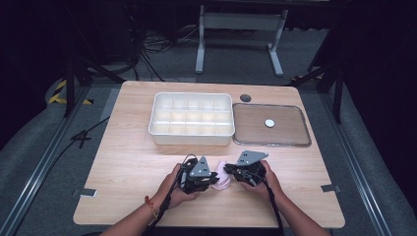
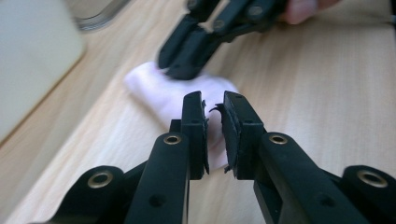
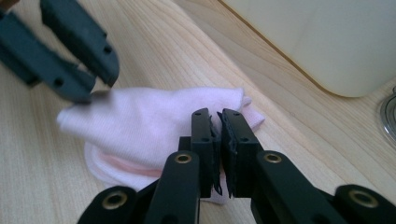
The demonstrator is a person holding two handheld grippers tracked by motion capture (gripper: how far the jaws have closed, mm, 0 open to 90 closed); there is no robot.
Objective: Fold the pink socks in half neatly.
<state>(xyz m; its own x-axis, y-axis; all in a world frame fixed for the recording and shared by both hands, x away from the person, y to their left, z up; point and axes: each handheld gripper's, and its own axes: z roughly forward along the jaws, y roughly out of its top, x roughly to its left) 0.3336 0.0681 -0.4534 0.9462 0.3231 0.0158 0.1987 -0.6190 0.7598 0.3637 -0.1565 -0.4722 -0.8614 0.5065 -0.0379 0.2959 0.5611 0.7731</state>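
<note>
One pink sock (image 1: 222, 175) lies on the surface (image 1: 133, 162) between two hand-held grippers: the left hand-held gripper (image 2: 214, 109) pinches one end, the right hand-held gripper (image 3: 219, 122) the other. Behind stand one white tray (image 1: 192, 139) and one lid (image 1: 272, 143).

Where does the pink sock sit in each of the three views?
High view: the pink sock lies near the table's front edge, between both grippers.
Left gripper view: centre, upper half.
Right gripper view: centre-left.
Shared landmark: the white compartment tray, at upper left and upper right.
</note>
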